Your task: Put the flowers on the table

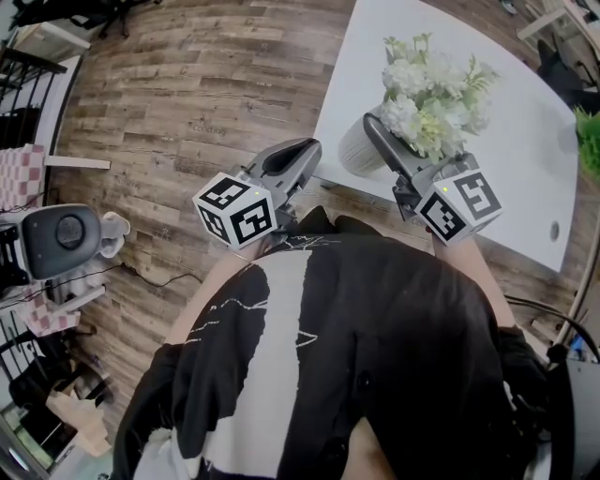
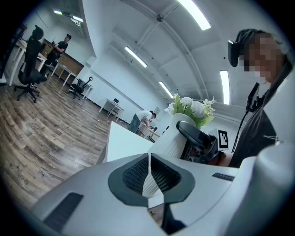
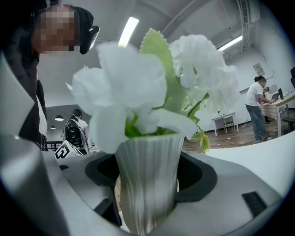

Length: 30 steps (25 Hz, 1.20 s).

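Here the right hand-held gripper clasps the ribbed white vase of white flowers at the near left edge of the white bench — the left hand-held gripper, just left of it, has its jaws together, empty.

The flower vase was at the worktop's near edge between my right tongs, left tongs beside it.

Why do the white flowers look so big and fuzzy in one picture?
Right gripper view: the white flowers in the ribbed white vase sit near the lens, so they look huge and soft. Left gripper view: the wide lens bends the long ceiling lights and darkens the corners. Head view: the wooden floor planks bow.
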Available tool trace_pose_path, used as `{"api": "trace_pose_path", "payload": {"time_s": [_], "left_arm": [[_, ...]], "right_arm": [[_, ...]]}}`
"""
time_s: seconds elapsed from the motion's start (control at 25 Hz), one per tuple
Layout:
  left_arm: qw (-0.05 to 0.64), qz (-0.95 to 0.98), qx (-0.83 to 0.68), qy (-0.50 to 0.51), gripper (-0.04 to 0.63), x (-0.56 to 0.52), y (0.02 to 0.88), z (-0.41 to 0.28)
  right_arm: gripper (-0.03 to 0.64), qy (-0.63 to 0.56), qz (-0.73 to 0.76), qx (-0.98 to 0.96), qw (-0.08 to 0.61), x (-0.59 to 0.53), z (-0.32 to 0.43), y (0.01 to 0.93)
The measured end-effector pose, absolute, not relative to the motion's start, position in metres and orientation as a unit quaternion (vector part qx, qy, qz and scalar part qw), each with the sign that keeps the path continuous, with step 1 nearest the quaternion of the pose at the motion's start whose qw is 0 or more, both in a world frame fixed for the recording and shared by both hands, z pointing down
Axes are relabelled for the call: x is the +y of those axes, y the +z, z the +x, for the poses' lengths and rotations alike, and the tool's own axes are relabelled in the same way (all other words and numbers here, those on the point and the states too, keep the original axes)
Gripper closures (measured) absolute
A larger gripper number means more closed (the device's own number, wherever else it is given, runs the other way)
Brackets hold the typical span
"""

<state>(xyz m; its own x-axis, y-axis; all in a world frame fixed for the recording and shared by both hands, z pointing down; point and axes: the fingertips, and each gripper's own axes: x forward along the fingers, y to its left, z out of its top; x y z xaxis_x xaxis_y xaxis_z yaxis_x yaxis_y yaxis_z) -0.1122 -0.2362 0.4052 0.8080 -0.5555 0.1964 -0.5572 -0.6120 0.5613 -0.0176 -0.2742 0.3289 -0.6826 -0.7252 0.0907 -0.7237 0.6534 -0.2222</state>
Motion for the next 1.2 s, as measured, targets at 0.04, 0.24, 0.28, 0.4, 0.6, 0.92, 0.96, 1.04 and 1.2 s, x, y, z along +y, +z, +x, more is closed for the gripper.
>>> {"api": "trace_pose_path", "payload": {"time_s": [0.04,0.24,0.28,0.4,0.6,0.92,0.96,1.04,1.2], "left_arm": [[0.313,0.898,-0.309,0.002,0.569,-0.236,0.405,-0.113],[0.315,0.898,-0.308,0.003,0.569,-0.239,0.405,-0.108],[0.315,0.898,-0.307,0.003,0.569,-0.239,0.405,-0.108],[0.314,0.899,-0.305,0.001,0.569,-0.230,0.411,-0.122],[0.314,0.900,-0.301,0.000,0.569,-0.225,0.415,-0.135],[0.313,0.902,-0.297,-0.002,0.569,-0.229,0.414,-0.132],[0.313,0.902,-0.296,-0.001,0.569,-0.229,0.415,-0.131],[0.314,0.902,-0.296,0.000,0.569,-0.229,0.415,-0.130],[0.315,0.902,-0.296,0.000,0.569,-0.230,0.416,-0.131]], "right_arm": [[0.268,-0.120,-0.398,0.909,0.002,-0.274,-0.019,0.329],[0.268,-0.113,-0.394,0.912,-0.006,-0.274,-0.017,0.328],[0.268,-0.111,-0.392,0.913,-0.008,-0.273,-0.018,0.329],[0.268,-0.106,-0.392,0.914,-0.011,-0.263,-0.035,0.335],[0.268,-0.106,-0.394,0.913,-0.009,-0.257,-0.047,0.337],[0.268,-0.105,-0.390,0.915,-0.014,-0.255,-0.049,0.338],[0.268,-0.106,-0.391,0.914,-0.014,-0.256,-0.048,0.339],[0.268,-0.107,-0.393,0.913,-0.013,-0.257,-0.045,0.339],[0.268,-0.105,-0.389,0.915,-0.018,-0.256,-0.048,0.340]]}}
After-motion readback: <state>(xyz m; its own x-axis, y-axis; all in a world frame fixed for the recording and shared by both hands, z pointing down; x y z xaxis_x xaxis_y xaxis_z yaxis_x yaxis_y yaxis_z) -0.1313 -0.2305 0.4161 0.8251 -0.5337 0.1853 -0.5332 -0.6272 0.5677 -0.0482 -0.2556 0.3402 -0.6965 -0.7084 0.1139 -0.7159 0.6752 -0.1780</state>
